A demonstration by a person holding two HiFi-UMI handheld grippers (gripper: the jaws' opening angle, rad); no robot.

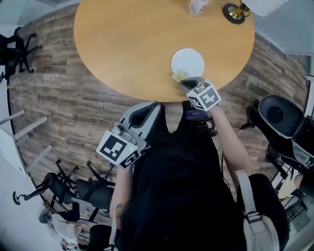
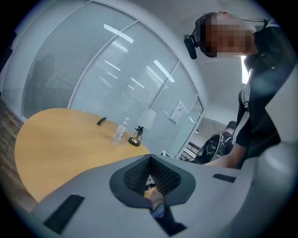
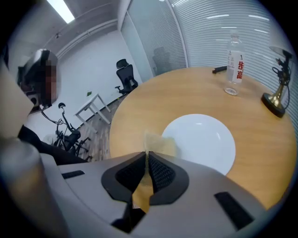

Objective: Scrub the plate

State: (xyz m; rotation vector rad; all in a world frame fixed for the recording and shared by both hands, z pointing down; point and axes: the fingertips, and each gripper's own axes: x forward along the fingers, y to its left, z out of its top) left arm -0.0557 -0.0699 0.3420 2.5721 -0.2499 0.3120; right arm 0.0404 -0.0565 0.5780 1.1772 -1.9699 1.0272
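A white plate (image 1: pixel 188 61) (image 3: pixel 200 139) lies near the close edge of the round wooden table (image 1: pixel 122 44). My right gripper (image 1: pixel 189 82) (image 3: pixel 146 153) is shut on a thin yellow sponge (image 1: pixel 178 76) (image 3: pixel 160 143). The sponge sticks out past the jaws and sits at the plate's near-left rim. The left gripper (image 1: pixel 147 112) (image 2: pixel 150 159) is held back from the table edge, close to the person's body and over the floor. Its jaws meet at the tip with nothing between them.
At the table's far side stand a clear water bottle (image 1: pixel 197 6) (image 3: pixel 234 59) and a lamp with a brass base (image 1: pixel 234 12) (image 3: pixel 275 100). A small dark object (image 3: pixel 220 69) lies beyond the plate. Office chairs (image 1: pixel 279 117) (image 1: pixel 12 49) stand on the wooden floor.
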